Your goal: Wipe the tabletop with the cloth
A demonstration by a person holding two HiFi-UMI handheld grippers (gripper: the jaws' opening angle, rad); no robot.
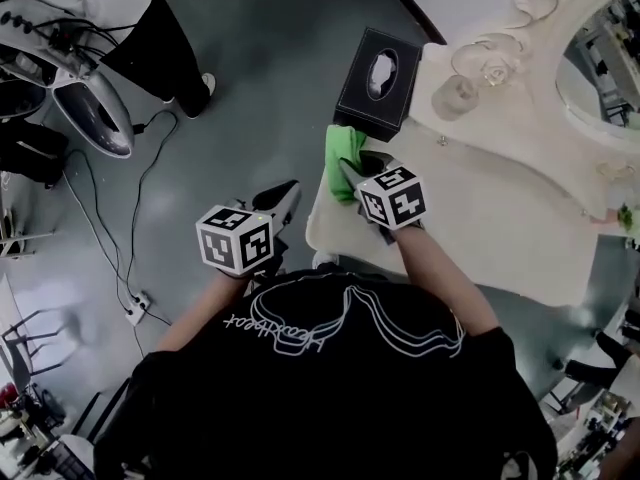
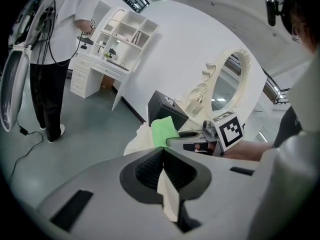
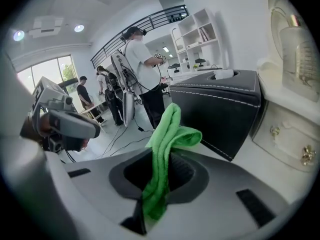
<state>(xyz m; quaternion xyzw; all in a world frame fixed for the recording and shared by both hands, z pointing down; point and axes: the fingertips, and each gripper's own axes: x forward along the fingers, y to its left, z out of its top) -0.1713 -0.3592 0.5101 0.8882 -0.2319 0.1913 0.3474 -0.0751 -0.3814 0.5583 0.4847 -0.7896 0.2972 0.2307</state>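
Note:
My right gripper is shut on a bright green cloth; the cloth hangs bunched out of the jaws over the near left corner of the cream tabletop. It lies close against a black tissue box. My left gripper is shut and hovers over the grey floor just left of the table edge. A pale cream sliver shows in the gap behind its fingertips. In the left gripper view the green cloth shows ahead on the table corner.
A glass bottle and an ornate cream mirror stand at the table's back. A small drawer unit with knobs sits beside the box. A person stands on the floor to the left, with cables and a power strip.

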